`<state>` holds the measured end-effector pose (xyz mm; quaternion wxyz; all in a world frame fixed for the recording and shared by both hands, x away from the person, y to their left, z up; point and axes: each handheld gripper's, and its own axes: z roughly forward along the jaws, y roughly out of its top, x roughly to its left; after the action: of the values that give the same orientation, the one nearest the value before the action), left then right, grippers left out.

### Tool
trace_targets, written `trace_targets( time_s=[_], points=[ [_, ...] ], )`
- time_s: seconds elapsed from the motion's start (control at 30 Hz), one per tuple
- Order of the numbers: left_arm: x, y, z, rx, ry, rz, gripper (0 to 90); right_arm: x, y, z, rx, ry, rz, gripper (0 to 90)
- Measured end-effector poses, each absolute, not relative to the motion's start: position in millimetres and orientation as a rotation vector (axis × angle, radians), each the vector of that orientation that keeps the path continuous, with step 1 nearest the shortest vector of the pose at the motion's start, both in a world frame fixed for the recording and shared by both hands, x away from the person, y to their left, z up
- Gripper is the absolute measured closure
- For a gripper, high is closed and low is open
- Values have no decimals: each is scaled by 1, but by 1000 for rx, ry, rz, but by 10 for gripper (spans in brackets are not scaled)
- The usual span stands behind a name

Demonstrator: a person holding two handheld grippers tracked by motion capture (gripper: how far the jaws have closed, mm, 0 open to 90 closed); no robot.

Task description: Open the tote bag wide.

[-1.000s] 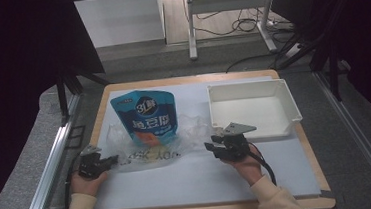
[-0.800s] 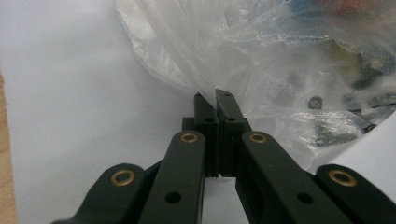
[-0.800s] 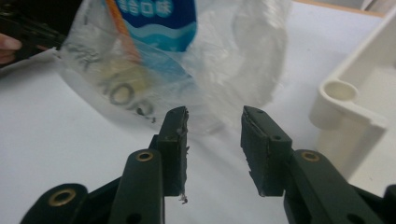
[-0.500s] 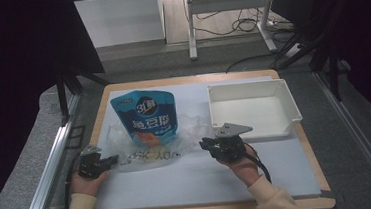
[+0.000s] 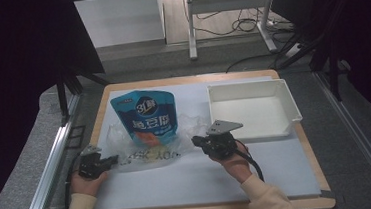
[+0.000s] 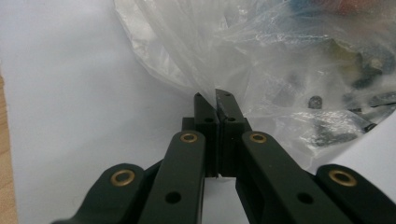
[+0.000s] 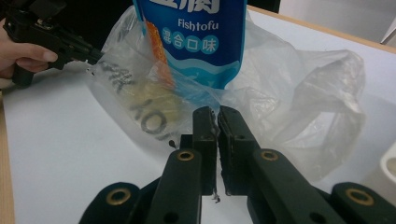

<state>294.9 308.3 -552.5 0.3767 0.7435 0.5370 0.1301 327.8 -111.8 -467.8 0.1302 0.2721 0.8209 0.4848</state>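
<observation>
The left gripper is clamped on the clear plastic bag; the right gripper, jaws just closing, pinches its opposite edge. Between them lies the blue pouch. The white tray sits just beyond the right gripper.

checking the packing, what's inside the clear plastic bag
The lower end of the blue fish tofu pouch sits inside the clear plastic bag; its top sticks out. Dark print and crinkles blur the rest, so I cannot tell if anything else is in there.
</observation>
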Motion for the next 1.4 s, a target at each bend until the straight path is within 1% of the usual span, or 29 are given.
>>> trace_targets(
  time_s=[0.37, 0.9, 1.17, 1.33, 1.4],
  points=[
    [295, 308, -552, 1902, 1374, 334, 894, 333, -108, -466, 800, 2374, 1419, 848],
    [295, 308, -553, 1897, 1375, 334, 894, 351, -85, -470, 790, 2380, 1405, 847],
    [295, 308, -553, 1903, 1371, 336, 894, 367, -77, -465, 810, 2324, 1409, 848],
    [294, 308, -552, 1902, 1373, 335, 893, 385, -70, -474, 851, 2329, 1363, 850],
    [294, 309, -553, 1900, 1373, 334, 893, 393, -67, -484, 875, 2352, 1307, 852]
  ],
)
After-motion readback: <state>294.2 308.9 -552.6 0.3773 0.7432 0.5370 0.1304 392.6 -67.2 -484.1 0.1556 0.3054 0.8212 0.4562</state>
